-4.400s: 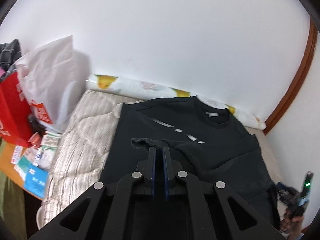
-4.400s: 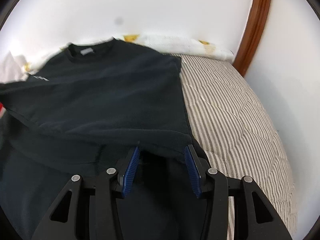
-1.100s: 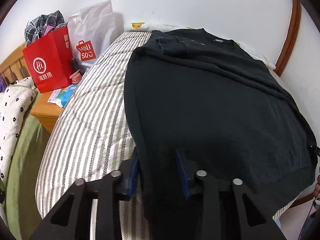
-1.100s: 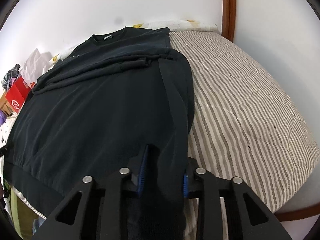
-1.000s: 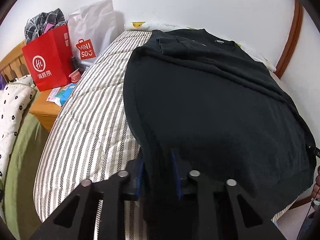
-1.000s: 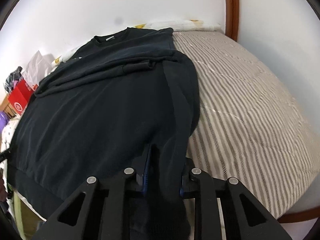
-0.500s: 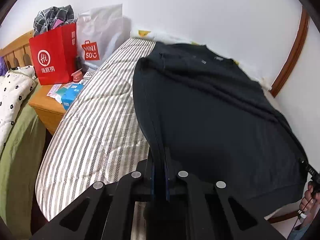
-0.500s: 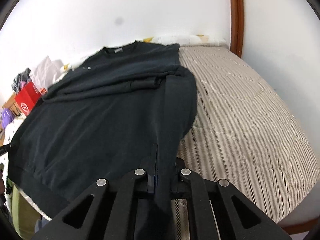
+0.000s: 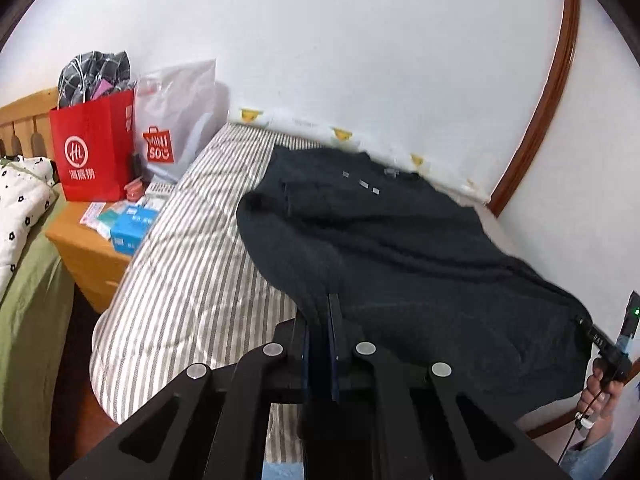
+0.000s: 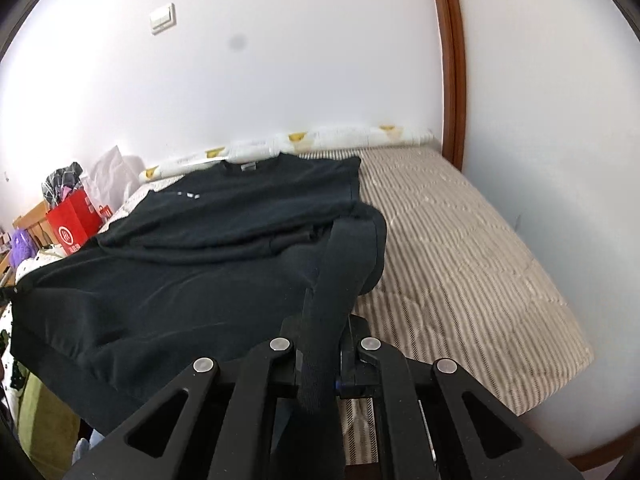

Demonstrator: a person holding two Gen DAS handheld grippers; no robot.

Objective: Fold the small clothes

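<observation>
A black sweatshirt (image 9: 400,240) lies on the striped bed, collar toward the wall, both sleeves folded across the chest. It also shows in the right wrist view (image 10: 192,280). My left gripper (image 9: 322,320) is shut on the left bottom corner of the sweatshirt's hem and holds it lifted off the bed. My right gripper (image 10: 322,344) is shut on the right bottom corner, where the cloth drapes over the fingers. The right gripper and the hand holding it show at the right edge of the left wrist view (image 9: 612,352). The hem hangs stretched between the two grippers.
The striped mattress (image 9: 188,280) runs to a white wall with a wooden frame (image 10: 452,80). A wooden nightstand (image 9: 92,248) at the left holds a red bag (image 9: 92,152), a white bag (image 9: 176,120) and small boxes. A green-covered bed (image 9: 24,320) lies further left.
Both grippers closed on the hem corners about a second ago and have since lifted them up off the bed. The lower part of the sweatshirt now hangs raised.
</observation>
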